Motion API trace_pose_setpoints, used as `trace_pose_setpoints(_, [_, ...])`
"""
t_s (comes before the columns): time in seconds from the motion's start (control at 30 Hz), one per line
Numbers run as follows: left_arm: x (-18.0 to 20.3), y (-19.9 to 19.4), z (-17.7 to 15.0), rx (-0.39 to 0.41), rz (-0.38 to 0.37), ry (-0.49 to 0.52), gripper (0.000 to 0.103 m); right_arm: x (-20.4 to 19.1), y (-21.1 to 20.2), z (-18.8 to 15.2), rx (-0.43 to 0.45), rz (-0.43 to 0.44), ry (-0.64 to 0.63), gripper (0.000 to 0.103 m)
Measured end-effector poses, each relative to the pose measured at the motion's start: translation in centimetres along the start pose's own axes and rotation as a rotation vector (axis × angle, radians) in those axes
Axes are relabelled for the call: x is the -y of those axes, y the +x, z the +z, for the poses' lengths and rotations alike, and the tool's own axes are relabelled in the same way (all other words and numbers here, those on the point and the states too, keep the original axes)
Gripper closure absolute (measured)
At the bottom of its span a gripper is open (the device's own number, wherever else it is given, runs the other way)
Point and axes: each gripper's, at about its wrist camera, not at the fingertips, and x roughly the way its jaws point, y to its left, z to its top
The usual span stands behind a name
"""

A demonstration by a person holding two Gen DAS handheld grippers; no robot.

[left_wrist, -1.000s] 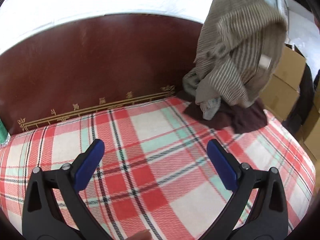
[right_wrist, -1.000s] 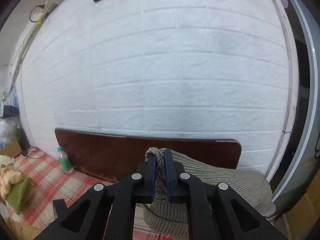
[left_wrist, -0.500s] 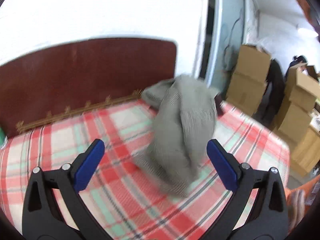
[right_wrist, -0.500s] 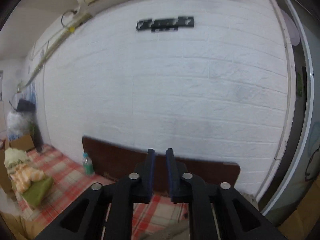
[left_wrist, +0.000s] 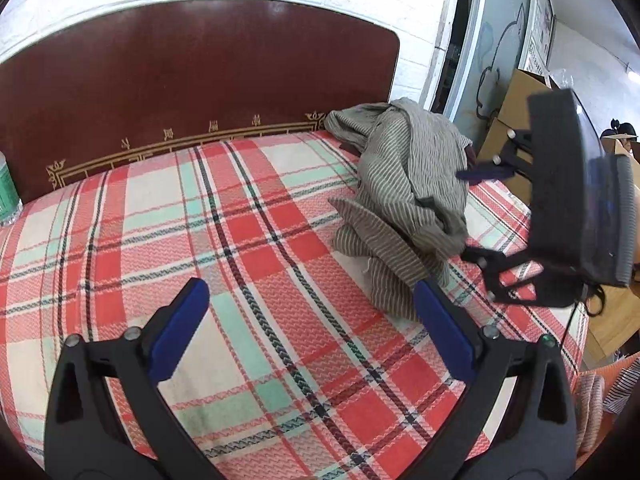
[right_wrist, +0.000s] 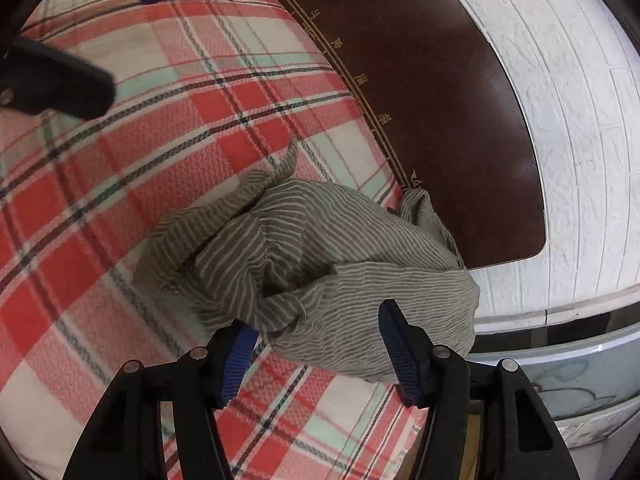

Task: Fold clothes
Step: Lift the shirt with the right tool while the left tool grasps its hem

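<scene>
A grey garment with thin white stripes [left_wrist: 404, 196] lies crumpled on the red plaid bed cover [left_wrist: 240, 248], near the right end of the headboard. It also shows in the right wrist view [right_wrist: 312, 264]. My left gripper [left_wrist: 312, 324] is open and empty, over the cover to the left of the garment. My right gripper [right_wrist: 316, 352] is open, close above the garment's near edge, holding nothing. It shows from the side in the left wrist view [left_wrist: 480, 216].
A dark red headboard [left_wrist: 192, 80] runs along the back, against a white brick wall [right_wrist: 572, 120]. A green-labelled bottle [left_wrist: 7, 192] stands at the far left. Cardboard boxes [left_wrist: 516, 120] are stacked past the bed's right edge.
The right gripper held the garment up a second ago, then let it drop onto the bed. The right gripper has since come down and opened over it. The left gripper stayed open.
</scene>
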Motion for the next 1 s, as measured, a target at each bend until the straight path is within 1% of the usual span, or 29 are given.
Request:
trace_pose_setpoints(0.07, [-0.1, 0.7, -0.1, -0.016, -0.002, -0.009, 0.001, 0.5, 0.8, 0.5, 0.016, -0.002, -0.001, 0.043])
trace_pose_setpoints(0.1, [-0.2, 1.0, -0.2, -0.024, -0.002, -0.014, 0.001, 0.8, 1.1, 0.8, 0.027, 0.016, 0.000, 0.047])
trace_pose_setpoints(0.13, [-0.3, 1.2, -0.2, -0.031, -0.001, -0.020, 0.001, 1.0, 1.5, 1.0, 0.031, 0.062, 0.003, 0.071])
trace_pose_setpoints(0.17, [-0.3, 1.4, -0.2, -0.036, 0.000, -0.022, 0.001, 1.6, 1.9, 1.2, 0.028, 0.107, 0.035, 0.097])
trace_pose_setpoints(0.2, [-0.3, 1.5, -0.2, -0.038, -0.001, -0.022, 0.001, 2.2, 2.3, 1.2, 0.025, 0.149, 0.078, 0.094])
trace_pose_setpoints(0.23, [-0.3, 1.7, -0.2, -0.040, -0.002, -0.021, 0.001, 3.3, 2.5, 1.3, 0.031, 0.190, 0.142, 0.096])
trace_pose_setpoints(0.37, [0.2, 2.1, -0.4, -0.048, -0.022, -0.001, 0.001, 10.6, 1.3, 0.0, 0.131, 0.338, 0.473, 0.096])
trace_pose_setpoints(0.43, [0.8, 2.4, -0.5, -0.050, -0.041, 0.014, 0.001, 13.8, 0.3, -1.2, 0.190, 0.373, 0.604, 0.097])
trace_pose_setpoints(0.53, [2.3, 3.1, -0.6, -0.054, -0.082, 0.046, 0.001, 17.3, -0.7, -2.5, 0.267, 0.416, 0.743, 0.097])
trace_pose_setpoints(0.7, [5.4, 5.0, -0.6, -0.068, -0.097, 0.123, 0.001, 19.3, -0.9, -3.6, 0.304, 0.472, 0.854, 0.097])
trace_pose_setpoints(0.83, [7.7, 6.5, 0.4, -0.059, -0.146, 0.137, 0.001, 20.9, -0.3, -4.8, 0.344, 0.509, 0.955, 0.097])
trace_pose_setpoints(0.9, [8.7, 7.1, 1.0, -0.054, -0.165, 0.134, 0.001, 21.4, -0.5, -5.0, 0.366, 0.514, 0.978, 0.097])
trace_pose_setpoints(1.0, [9.8, 9.1, 1.9, -0.084, -0.201, 0.069, 0.001, 21.8, -0.9, -5.0, 0.402, 0.510, 0.997, 0.097])
